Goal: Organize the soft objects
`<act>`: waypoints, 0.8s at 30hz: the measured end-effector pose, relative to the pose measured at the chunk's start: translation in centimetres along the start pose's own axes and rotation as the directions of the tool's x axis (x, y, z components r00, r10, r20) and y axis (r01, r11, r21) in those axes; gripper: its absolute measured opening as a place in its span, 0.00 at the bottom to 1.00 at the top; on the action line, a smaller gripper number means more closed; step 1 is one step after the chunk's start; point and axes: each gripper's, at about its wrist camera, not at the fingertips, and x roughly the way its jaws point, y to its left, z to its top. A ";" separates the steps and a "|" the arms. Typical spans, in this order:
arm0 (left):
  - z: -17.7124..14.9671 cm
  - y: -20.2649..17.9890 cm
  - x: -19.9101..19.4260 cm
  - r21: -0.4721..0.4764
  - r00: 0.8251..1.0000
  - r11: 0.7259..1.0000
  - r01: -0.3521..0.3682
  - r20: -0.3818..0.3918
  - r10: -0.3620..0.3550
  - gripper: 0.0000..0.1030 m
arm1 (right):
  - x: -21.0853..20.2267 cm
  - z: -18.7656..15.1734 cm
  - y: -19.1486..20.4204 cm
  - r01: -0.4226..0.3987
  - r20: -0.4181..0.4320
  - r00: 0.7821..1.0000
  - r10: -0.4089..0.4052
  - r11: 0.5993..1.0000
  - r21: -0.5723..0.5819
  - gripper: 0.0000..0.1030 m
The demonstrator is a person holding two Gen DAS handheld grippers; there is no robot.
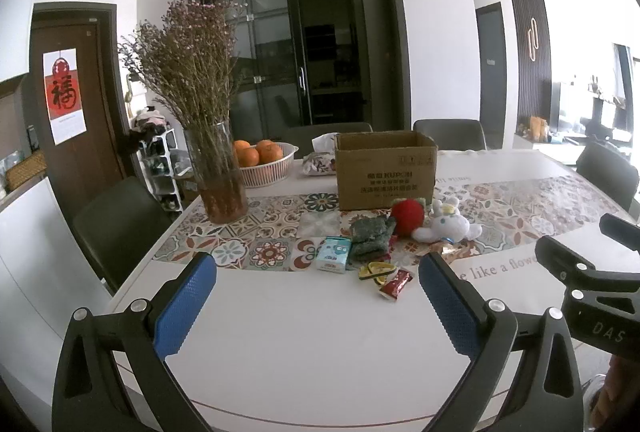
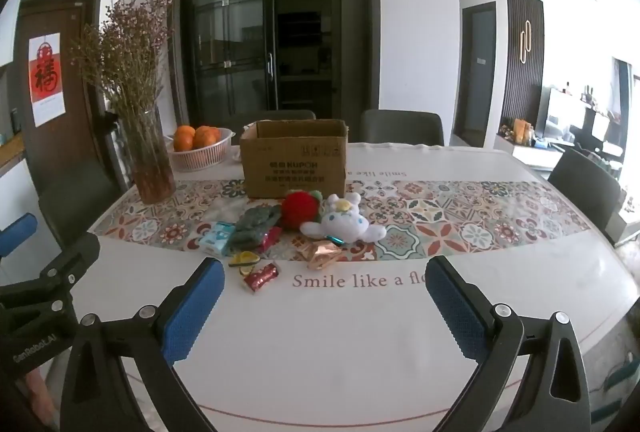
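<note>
A red plush ball (image 1: 407,217) (image 2: 299,210), a white plush bunny (image 1: 444,226) (image 2: 344,226) and a folded grey-green cloth (image 1: 370,237) (image 2: 254,228) lie on the patterned runner in front of an open cardboard box (image 1: 384,170) (image 2: 294,162). Snack wrappers (image 1: 394,282) (image 2: 260,276), a small blue carton (image 1: 332,254) (image 2: 218,238) and a copper foil wrapper (image 2: 324,252) lie beside them. My left gripper (image 1: 318,272) is open and empty over the white table, short of the pile. My right gripper (image 2: 324,276) is open and empty too.
A glass vase of dried flowers (image 1: 218,176) (image 2: 150,160) and a basket of oranges (image 1: 266,162) (image 2: 202,148) stand at the table's far left. Dark chairs (image 1: 120,228) (image 2: 402,128) ring the table. The right gripper's body (image 1: 588,272) shows at the left view's right edge.
</note>
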 end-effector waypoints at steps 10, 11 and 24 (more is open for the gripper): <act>0.1 0.1 0.0 0.001 1.000 1.000 0.001 -0.002 -0.001 1.00 | -0.2 -0.4 0.3 -0.001 0.003 1.000 0.001 1.000 0.000 0.99; 0.1 0.0 0.0 0.001 1.000 1.000 0.002 -0.001 -0.002 1.00 | -0.3 -0.4 0.3 0.000 0.004 1.000 0.000 1.000 0.000 0.99; 0.1 0.1 0.0 0.000 1.000 1.000 0.003 -0.001 -0.003 1.00 | -0.5 0.5 0.2 0.001 0.009 1.000 -0.001 1.000 -0.001 0.99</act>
